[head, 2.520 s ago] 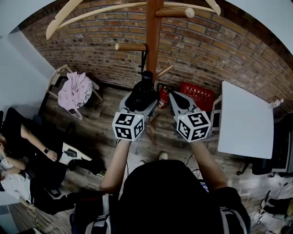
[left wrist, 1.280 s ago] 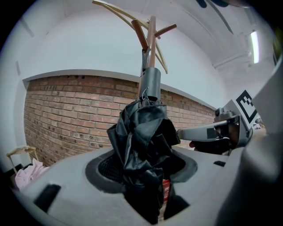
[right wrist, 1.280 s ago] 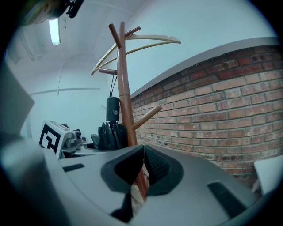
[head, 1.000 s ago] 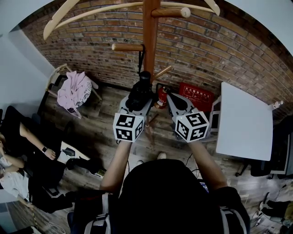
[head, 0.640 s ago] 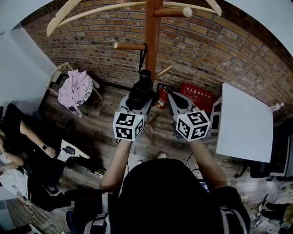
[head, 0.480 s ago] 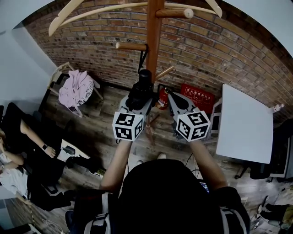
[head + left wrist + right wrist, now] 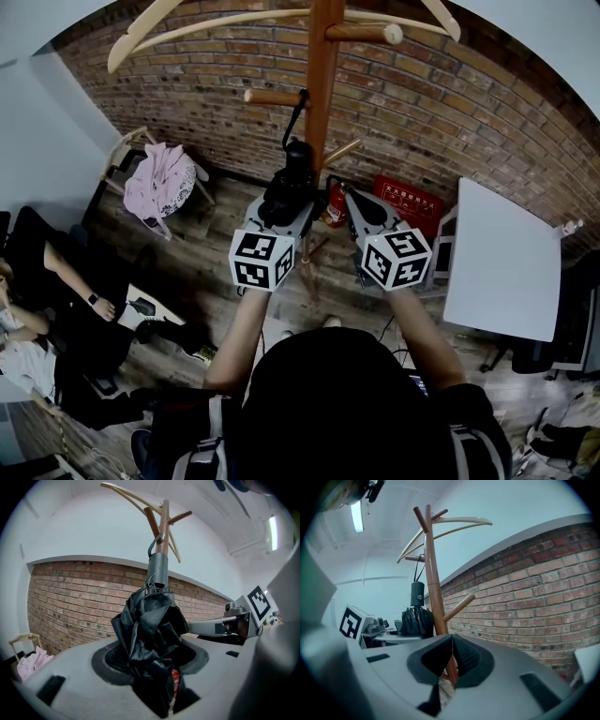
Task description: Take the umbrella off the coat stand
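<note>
A folded black umbrella (image 7: 287, 184) (image 7: 151, 630) hangs beside the wooden coat stand (image 7: 322, 84) (image 7: 163, 515). Its wrist strap (image 7: 298, 111) (image 7: 154, 543) loops over a side peg (image 7: 272, 97). My left gripper (image 7: 284, 204) (image 7: 151, 667) is shut on the bunched canopy just under the grey handle (image 7: 158, 571). The right gripper (image 7: 354, 199) (image 7: 452, 654) is close to its right, jaws together and holding nothing, with the stand's post (image 7: 432, 583) straight ahead. From the right gripper view the umbrella (image 7: 416, 616) shows left of the post.
A red fire extinguisher (image 7: 334, 202) and a red box (image 7: 409, 199) stand at the foot of the brick wall. A white table (image 7: 506, 253) is on the right. On the left are a chair with pink clothing (image 7: 157, 182) and a seated person (image 7: 56, 291).
Both grippers keep their places and grips. The strap now runs at more of a slant from the peg to the handle; the head view has shifted slightly.
</note>
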Demonstrator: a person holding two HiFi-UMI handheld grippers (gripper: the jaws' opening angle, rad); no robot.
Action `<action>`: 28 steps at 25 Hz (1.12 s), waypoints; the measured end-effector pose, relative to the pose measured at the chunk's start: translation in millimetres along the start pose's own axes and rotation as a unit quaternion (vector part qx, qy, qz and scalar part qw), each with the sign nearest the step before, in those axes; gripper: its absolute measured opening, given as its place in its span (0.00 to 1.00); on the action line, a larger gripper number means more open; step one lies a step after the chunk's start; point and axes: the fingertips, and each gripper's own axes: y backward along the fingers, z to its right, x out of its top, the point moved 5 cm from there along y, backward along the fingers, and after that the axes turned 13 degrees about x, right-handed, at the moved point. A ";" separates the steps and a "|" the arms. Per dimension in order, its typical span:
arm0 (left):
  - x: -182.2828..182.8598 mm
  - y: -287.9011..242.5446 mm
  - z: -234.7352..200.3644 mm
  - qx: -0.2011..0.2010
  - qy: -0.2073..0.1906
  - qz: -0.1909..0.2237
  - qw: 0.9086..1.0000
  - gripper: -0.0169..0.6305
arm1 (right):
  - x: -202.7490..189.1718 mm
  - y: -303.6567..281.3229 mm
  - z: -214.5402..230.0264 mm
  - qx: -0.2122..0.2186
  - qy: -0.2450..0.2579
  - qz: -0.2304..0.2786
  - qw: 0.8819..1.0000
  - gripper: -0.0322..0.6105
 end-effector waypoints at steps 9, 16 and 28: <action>9.5 5.5 -4.1 0.008 0.006 0.009 1.000 0.41 | 4.7 -4.4 -3.7 0.013 0.000 0.005 1.000 0.10; 16.6 10.4 -5.5 0.011 0.012 0.019 1.000 0.41 | 8.0 -7.3 -6.1 0.020 0.001 0.007 1.000 0.10; 25.6 19.7 -5.2 0.013 0.024 0.027 0.999 0.41 | 15.7 -9.2 -11.1 0.032 -0.002 0.014 0.999 0.10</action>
